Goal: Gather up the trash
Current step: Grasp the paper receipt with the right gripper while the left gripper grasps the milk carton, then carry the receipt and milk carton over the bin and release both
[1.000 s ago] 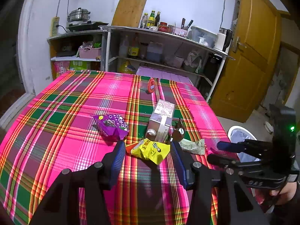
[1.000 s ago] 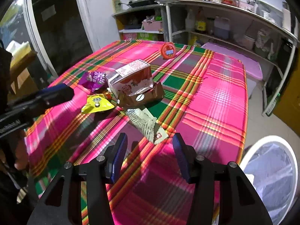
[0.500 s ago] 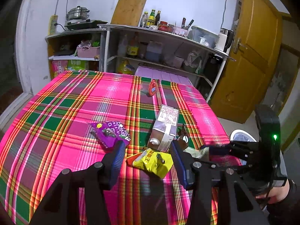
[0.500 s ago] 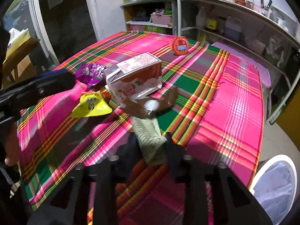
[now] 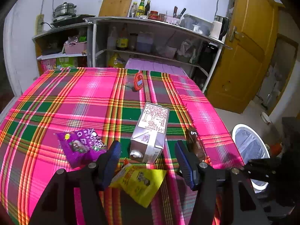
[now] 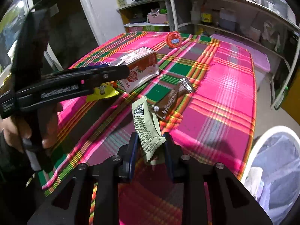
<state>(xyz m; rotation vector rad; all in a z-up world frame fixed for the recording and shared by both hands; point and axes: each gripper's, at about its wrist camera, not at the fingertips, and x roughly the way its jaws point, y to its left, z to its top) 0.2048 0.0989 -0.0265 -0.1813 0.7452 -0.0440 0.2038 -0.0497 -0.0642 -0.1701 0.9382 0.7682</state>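
Tablecloth (image 6: 225,86) beneath tilted right gripper (image 6: 150,150) pinching wrapper (image 6: 145,127).

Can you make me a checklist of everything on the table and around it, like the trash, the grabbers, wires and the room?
Surface: table under a pink plaid cloth.
Job's things: milk carton on its side; purple snack bag; yellow snack bag; brown wrapper; pale green wrapper; white bin on the floor beside the table.
Clutter: round red object at the far end.
Grippers: left gripper opening above the yellow snack bag, nothing pinched; right gripper shut on the pale green wrapper.
Cables: cord from a wall socket to the cooktop.
Surroundings: metal shelves with bottles and a pot; yellow door.
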